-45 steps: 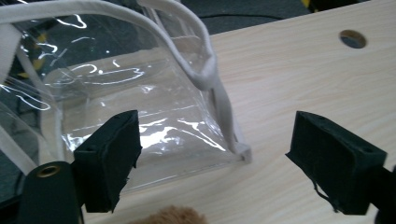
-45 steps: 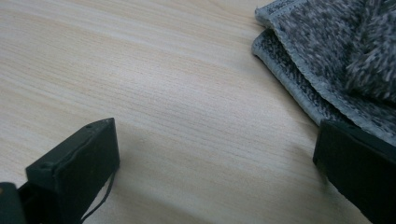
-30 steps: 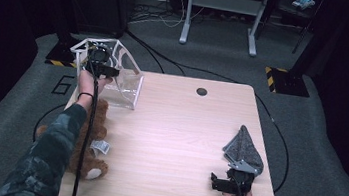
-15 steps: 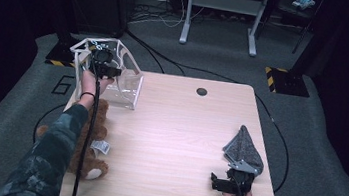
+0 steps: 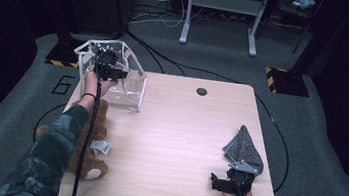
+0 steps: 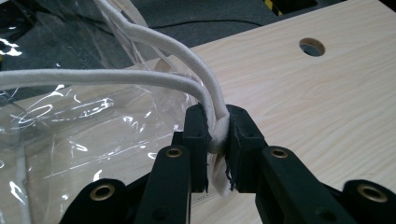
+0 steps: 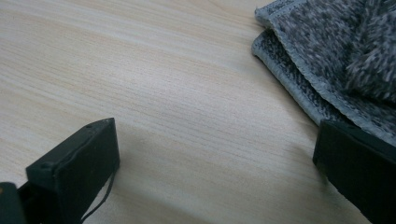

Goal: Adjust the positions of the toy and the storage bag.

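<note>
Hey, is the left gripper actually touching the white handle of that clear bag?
Touching. The left gripper view shows the left gripper with both black jaws pressed against the white handle of the clear bag, pinching it between them.

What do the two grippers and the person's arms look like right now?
Both grippers, left gripper and right gripper, are black, each trailing a black cable. The fingers are flat black blocks on arms with brass-coloured rivets. The right gripper carries a grey three-cornered plate. The left arm wears a camouflage sleeve and a dark wristband.
</note>
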